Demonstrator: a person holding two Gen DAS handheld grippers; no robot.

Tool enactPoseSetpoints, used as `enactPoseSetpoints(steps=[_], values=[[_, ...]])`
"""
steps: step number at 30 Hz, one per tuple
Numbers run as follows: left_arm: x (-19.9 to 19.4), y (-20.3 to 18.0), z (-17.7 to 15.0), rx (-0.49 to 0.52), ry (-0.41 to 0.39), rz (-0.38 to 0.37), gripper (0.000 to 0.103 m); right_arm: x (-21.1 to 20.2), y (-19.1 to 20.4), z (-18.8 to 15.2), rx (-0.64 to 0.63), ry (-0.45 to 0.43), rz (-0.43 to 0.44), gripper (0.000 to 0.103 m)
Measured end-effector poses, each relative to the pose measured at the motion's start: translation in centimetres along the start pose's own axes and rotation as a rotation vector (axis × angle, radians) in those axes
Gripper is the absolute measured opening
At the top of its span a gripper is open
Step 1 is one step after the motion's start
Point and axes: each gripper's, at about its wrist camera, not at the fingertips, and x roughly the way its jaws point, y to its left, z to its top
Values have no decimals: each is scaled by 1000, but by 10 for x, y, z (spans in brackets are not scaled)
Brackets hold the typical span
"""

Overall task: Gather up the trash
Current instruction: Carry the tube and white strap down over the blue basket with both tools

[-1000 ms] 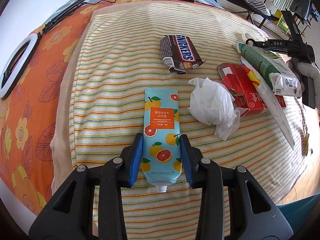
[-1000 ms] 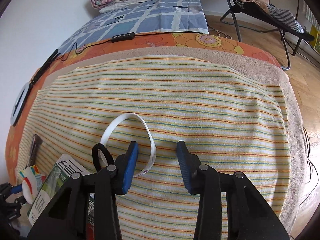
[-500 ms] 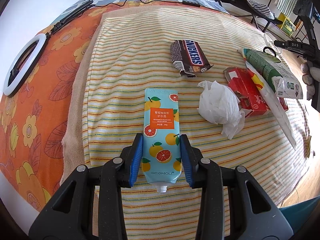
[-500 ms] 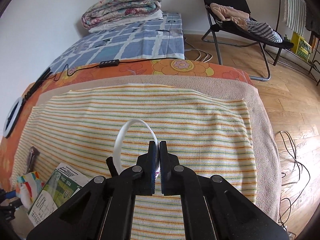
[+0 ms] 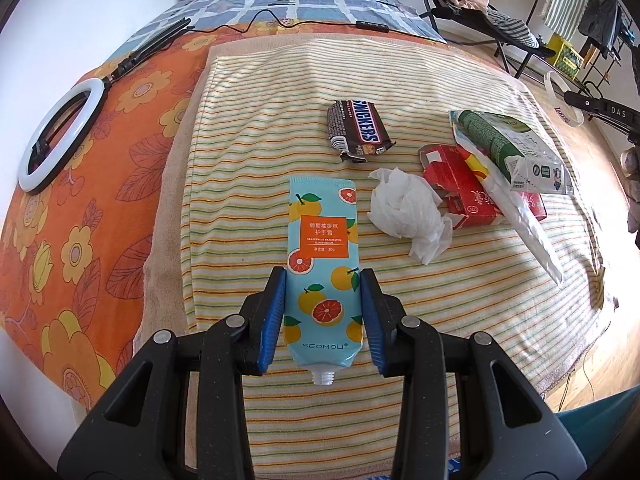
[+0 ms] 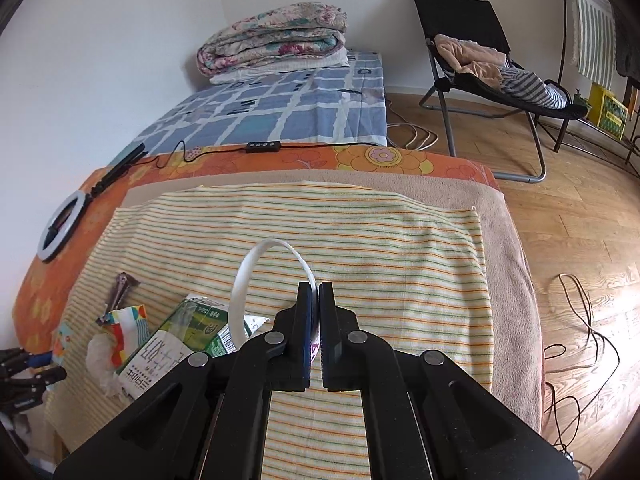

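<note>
Left gripper [image 5: 323, 312], pitched steeply down, pinches hand-cream tube [image 5: 322, 264] above striped towel [image 5: 256, 152]. Right gripper [image 6: 319, 300], angled downward, pads pressed onto white wristband [image 6: 245, 280], held clear of the towel near green carton [image 6: 172, 344].

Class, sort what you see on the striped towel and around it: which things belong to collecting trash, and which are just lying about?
Job: blue fruit-print cream tube, white wristband, brown Snickers wrapper, crumpled white tissue, torn red carton.
Lying about: white ring light, folded floral quilt, black folding chair.

Glossy plastic tube [image 5: 322, 276], crumpled paper tissue [image 5: 408, 212] — nubby striped cloth towel [image 5: 256, 128]
</note>
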Motion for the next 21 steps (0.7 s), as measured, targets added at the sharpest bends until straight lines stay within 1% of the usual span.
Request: enactPoseSetpoints(steps=[8,15,21], values=[[-38,-21,-24,35,-40,-8,37,-54,40,-34,-74,-2,50,2],[-72,-45,-53,78,-77,-27,37,-94,70,-77,-108,23,109,2],[-96,-60,-79,90,-94,-59,37,-126,96,-117,-156,30,131,2]])
